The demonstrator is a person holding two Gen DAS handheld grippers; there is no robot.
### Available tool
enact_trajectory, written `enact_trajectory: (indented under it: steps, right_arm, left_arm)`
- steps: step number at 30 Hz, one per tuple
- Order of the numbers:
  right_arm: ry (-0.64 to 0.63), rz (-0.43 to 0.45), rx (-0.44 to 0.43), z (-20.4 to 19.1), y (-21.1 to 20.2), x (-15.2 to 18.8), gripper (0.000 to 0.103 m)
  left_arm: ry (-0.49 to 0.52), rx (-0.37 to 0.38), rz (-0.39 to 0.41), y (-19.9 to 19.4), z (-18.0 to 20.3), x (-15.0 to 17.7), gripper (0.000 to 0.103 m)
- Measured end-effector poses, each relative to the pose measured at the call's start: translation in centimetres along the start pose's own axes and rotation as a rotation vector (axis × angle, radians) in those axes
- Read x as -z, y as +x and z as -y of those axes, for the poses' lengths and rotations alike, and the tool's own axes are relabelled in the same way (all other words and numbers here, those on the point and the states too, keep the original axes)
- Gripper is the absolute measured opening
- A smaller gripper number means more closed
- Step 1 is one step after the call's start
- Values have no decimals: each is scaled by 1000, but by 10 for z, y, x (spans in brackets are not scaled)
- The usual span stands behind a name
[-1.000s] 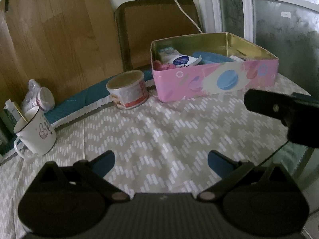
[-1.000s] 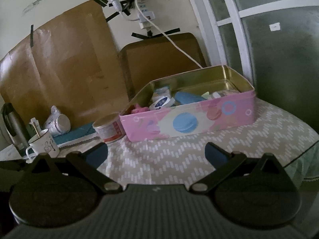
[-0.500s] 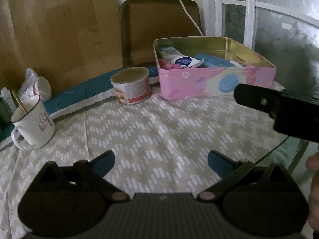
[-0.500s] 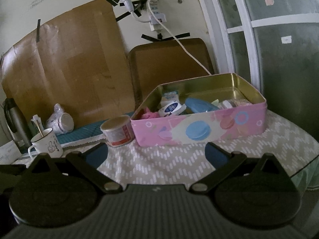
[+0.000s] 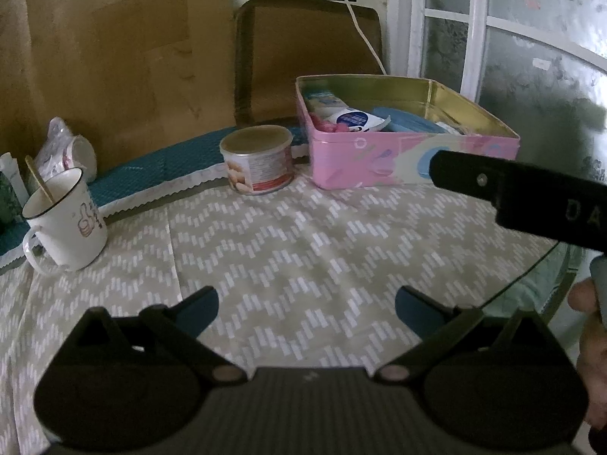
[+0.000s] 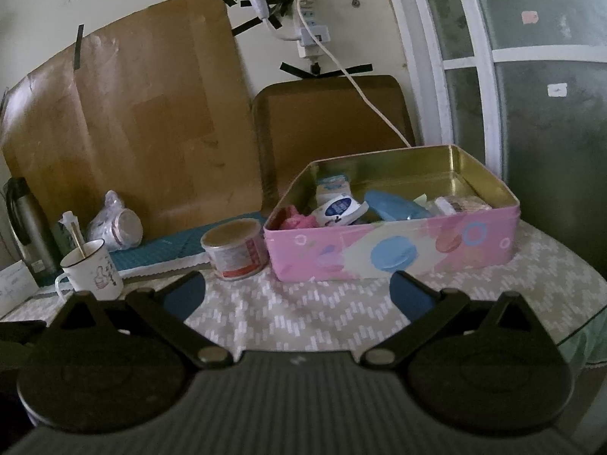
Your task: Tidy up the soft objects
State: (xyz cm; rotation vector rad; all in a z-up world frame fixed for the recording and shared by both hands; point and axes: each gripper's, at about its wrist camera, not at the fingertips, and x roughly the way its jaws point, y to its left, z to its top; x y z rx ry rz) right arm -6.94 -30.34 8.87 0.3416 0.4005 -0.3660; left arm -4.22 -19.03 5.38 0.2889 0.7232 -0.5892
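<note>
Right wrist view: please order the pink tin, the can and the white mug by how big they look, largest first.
1. Pink tin, clearly the largest.
2. Can and white mug look about alike; the mug is nearer the camera, so I do not rank them.

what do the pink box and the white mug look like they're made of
Pink box: probably tin-plate metal, judging by its shiny gold inside walls, thin rolled rim and printed pink outside.
White mug: looks like enamelled metal, glossy white with a thin dark rim line; ceramic is possible.
</note>
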Motion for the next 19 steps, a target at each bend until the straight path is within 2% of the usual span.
enact_trajectory:
  steps: [14,19]
  right_arm:
    - [-20,7,59,-9,-2,-2,103]
    - [-16,5,90,-12,0,-1,103]
  left_arm:
    - [-21,31,34,-3,-7,-2,103]
    - [-43,25,83,-7,-16,-4,103]
